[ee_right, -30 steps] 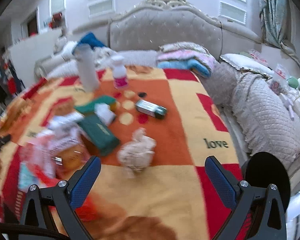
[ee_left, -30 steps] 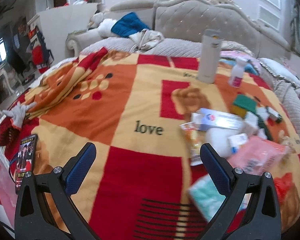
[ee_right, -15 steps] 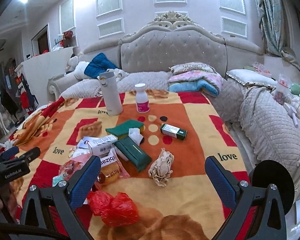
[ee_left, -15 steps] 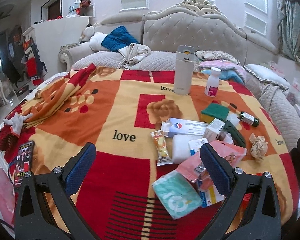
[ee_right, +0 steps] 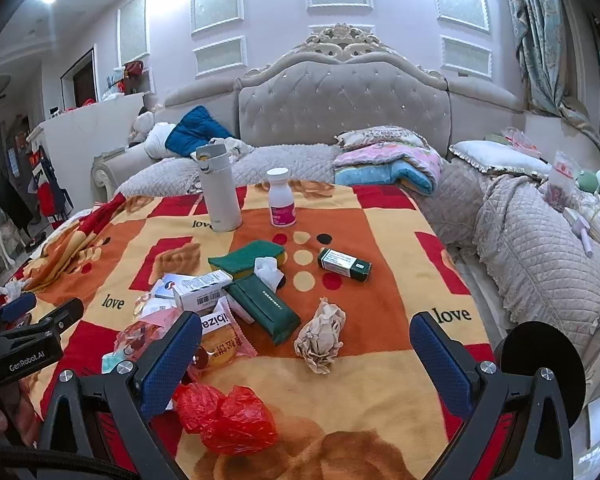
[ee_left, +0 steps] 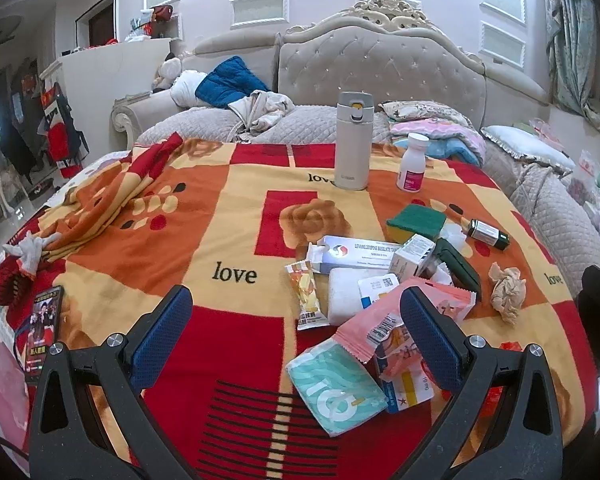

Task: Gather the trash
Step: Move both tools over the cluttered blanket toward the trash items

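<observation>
A pile of clutter lies on a red and orange blanket [ee_left: 236, 216]. A crumpled beige paper ball [ee_right: 320, 334] lies between my right gripper's fingers; it also shows in the left wrist view [ee_left: 508, 290]. A red plastic bag [ee_right: 226, 420] lies just before the right gripper [ee_right: 306, 356], which is open and empty. A pink wrapper [ee_left: 384, 320], a snack packet [ee_left: 307, 294], a teal tissue pack [ee_left: 336, 388] and medicine boxes [ee_left: 364, 252] lie before the open, empty left gripper [ee_left: 296, 324].
A white flask [ee_left: 354, 142], a pill bottle [ee_left: 411, 162], a green sponge [ee_left: 416, 222], a dark green case [ee_right: 262, 308] and a small green box [ee_right: 344, 264] sit further back. Beyond stand a tufted headboard [ee_right: 340, 100] and folded blankets [ee_right: 388, 160]. A round black object [ee_right: 538, 364] is at the right.
Both views have steadied from blur and pulled back and up, showing more of the bed. The red bag has come into the right view. Both grippers stay open.
</observation>
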Demonstrator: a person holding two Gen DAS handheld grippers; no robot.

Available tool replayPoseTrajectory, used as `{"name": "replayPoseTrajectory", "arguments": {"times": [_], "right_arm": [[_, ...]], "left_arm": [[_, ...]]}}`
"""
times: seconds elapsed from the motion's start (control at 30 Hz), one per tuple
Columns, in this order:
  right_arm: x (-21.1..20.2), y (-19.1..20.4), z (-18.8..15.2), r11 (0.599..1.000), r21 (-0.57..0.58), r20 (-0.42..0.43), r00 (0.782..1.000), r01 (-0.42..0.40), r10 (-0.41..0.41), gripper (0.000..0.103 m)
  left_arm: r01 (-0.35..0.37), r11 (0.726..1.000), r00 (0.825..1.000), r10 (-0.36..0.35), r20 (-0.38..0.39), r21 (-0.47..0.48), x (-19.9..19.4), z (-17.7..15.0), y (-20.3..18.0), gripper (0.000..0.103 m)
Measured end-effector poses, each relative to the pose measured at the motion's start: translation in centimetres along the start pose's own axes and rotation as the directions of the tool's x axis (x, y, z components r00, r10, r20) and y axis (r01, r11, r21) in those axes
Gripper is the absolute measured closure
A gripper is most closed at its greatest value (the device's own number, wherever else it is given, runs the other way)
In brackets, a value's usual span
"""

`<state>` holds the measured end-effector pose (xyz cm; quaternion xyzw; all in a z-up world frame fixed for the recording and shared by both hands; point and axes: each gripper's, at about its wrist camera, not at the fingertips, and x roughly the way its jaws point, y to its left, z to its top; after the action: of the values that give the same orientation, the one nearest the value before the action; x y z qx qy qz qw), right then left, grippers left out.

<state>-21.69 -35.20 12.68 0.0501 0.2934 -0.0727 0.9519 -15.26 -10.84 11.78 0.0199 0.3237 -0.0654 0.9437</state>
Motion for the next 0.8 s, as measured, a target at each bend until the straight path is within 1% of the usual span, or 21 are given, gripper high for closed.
{"name": "replayPoseTrajectory", "arguments": {"times": [0.57,0.8], "right_arm": [[0.5,-0.1,0.1,1.0,-0.002,-0.013,1.0,0.007,-0.007,0.0],[1.2,-0.6,0.0,1.0,0.019,-0.04,0.999,-0.006,0.007,0.0]], "left_arm": [[0.005,1.0,1.0,-0.005,-0.015,0.006,0.2,0.2,-0.2,0.0],[-0.002,1.0,1.0,0.002,-0.024,0.005,0.6,0.2,-0.1,0.0]]}}
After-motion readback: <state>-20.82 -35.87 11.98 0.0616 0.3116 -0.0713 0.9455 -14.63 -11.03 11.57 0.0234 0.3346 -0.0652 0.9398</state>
